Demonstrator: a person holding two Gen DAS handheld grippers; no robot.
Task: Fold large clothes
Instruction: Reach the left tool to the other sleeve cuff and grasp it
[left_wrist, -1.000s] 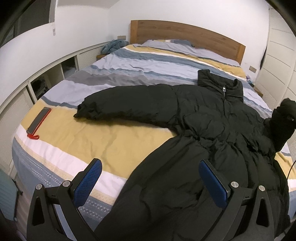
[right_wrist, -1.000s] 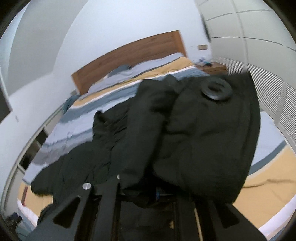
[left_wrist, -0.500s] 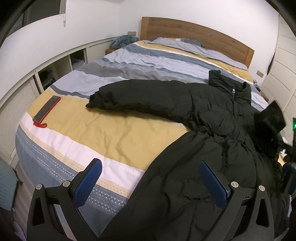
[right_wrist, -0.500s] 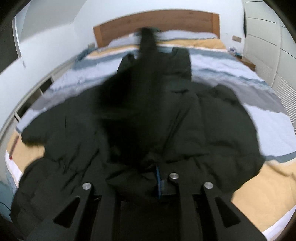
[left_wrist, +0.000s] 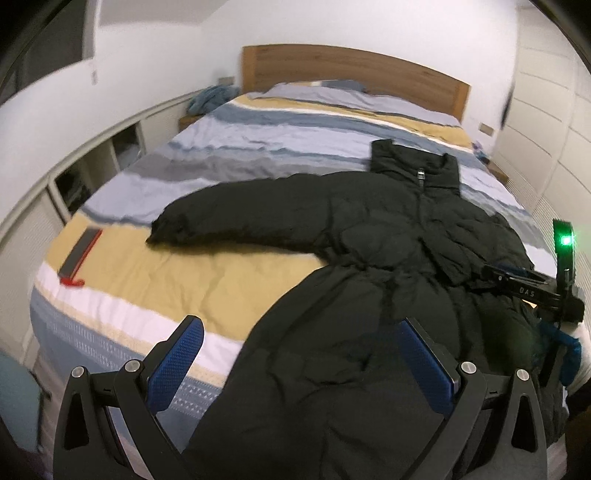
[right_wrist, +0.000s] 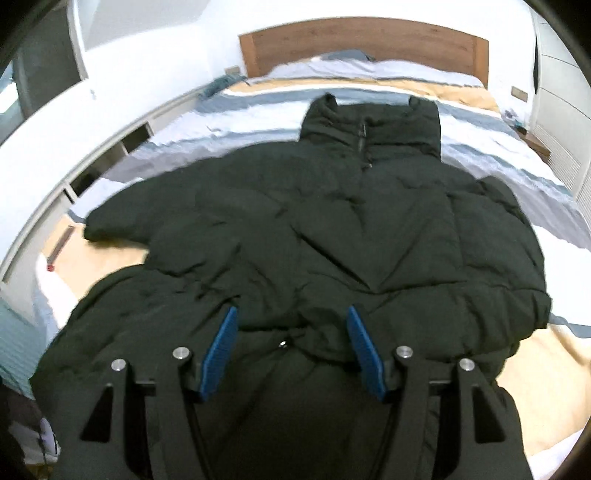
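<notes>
A large black puffer coat (left_wrist: 369, 258) lies front-up on the striped bed, collar toward the headboard. Its left sleeve (left_wrist: 236, 218) stretches out to the left. Its right sleeve (right_wrist: 424, 240) is folded in across the chest. My left gripper (left_wrist: 299, 362) is open and empty above the coat's hem at the bed's foot. My right gripper (right_wrist: 291, 347) is open and empty just above the coat's waist; it also shows in the left wrist view (left_wrist: 517, 284) at the right.
The bed (left_wrist: 207, 280) has a striped cover and a wooden headboard (left_wrist: 351, 70). A phone with a red strap (left_wrist: 79, 254) lies near the bed's left edge. Shelves (left_wrist: 74, 184) line the left wall; wardrobe doors (left_wrist: 546, 122) stand at the right.
My right gripper was shut on the right sleeve and held it up. It swung the sleeve over the chest, opened and let it go. The left gripper stayed open and shifted a little.
</notes>
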